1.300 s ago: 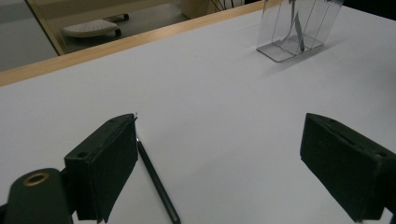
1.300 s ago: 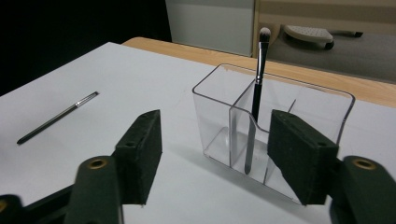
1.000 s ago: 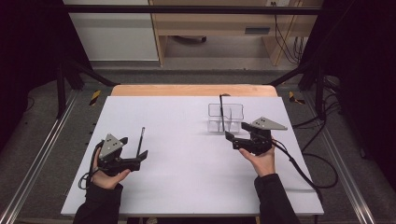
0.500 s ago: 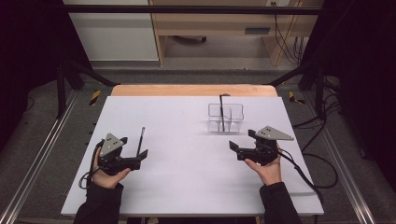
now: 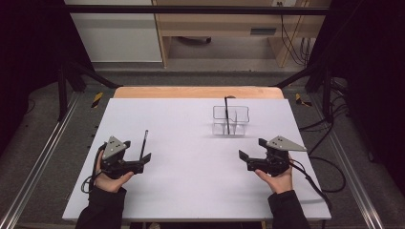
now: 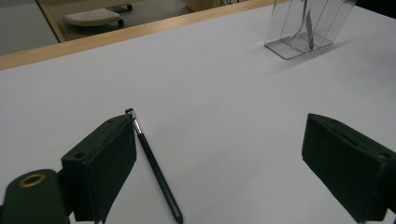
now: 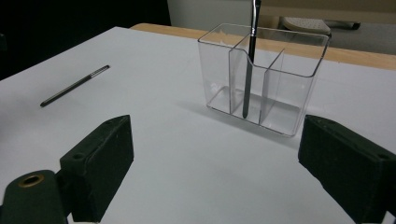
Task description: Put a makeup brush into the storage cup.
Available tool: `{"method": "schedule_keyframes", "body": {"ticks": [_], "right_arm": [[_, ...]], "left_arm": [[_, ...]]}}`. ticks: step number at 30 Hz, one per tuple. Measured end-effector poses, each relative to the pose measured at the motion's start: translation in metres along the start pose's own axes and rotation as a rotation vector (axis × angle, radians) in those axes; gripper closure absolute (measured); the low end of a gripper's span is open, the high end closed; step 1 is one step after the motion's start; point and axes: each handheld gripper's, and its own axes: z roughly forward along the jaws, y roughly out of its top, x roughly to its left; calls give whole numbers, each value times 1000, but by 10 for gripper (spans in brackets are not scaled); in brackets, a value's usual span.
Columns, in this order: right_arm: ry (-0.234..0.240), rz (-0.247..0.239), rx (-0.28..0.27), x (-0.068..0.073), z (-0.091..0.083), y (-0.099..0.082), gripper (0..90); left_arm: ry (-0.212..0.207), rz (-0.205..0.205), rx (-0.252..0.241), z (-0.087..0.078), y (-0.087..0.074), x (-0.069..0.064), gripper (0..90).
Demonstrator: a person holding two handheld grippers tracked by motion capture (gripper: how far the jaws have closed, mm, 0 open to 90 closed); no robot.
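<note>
From the high view, the left gripper (image 5: 141,161) and right gripper (image 5: 249,156) rest on the white table (image 5: 191,191), jaws spread, nothing held. A black pen (image 5: 143,144) lies just beside the left gripper; bare table separates the two grippers.

In the left gripper view, the pen (image 6: 154,168) lies flat between the parted jaws, close to the left one; the clear holder (image 6: 306,28) is cut off at the top edge.

In the right gripper view, a second pen (image 7: 250,60) stands in the holder (image 7: 261,79), its top cropped.
</note>
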Motion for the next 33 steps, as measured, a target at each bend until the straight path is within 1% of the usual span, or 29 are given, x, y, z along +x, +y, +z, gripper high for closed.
{"method": "schedule_keyframes", "body": {"ticks": [4, 8, 10, 12, 15, 17, 19, 23, 26, 28, 31, 33], "right_arm": [[-2, 17, -1, -3, -1, -2, 106], [-1, 21, -4, -3, -2, -1, 106], [-8, 23, -4, -3, -3, -1, 108], [-7, 30, -3, -4, -3, 0, 109], [-5, 39, -9, -4, -4, 0, 111], [-5, 43, -13, -4, -5, 1, 111], [-5, 42, -12, -4, -5, 1, 111], [-5, 37, 1, -4, -4, 0, 111], [-1, 32, 7, -3, -3, 0, 110], [2, 33, 8, -3, -3, 0, 111], [3, 34, 13, -3, -3, 0, 110], [3, 33, 14, -2, -2, 0, 111]], "left_arm": [[3, -8, 12, 2, 0, 2, 91], [5, -8, 17, 3, 2, 4, 92], [7, -13, 20, 4, 3, 5, 93], [11, -20, 30, 8, 6, 7, 94], [15, -18, 43, 10, 8, 9, 95], [22, -27, 49, 12, 12, 13, 96], [26, -28, 50, 14, 16, 16, 97], [39, -36, 62, 18, 20, 23, 101], [44, -43, 63, 21, 20, 25, 107], [48, -49, 72, 24, 20, 28, 109], [62, -53, 106, 33, 17, 34, 119], [64, -58, 114, 35, 16, 36, 123]]}}
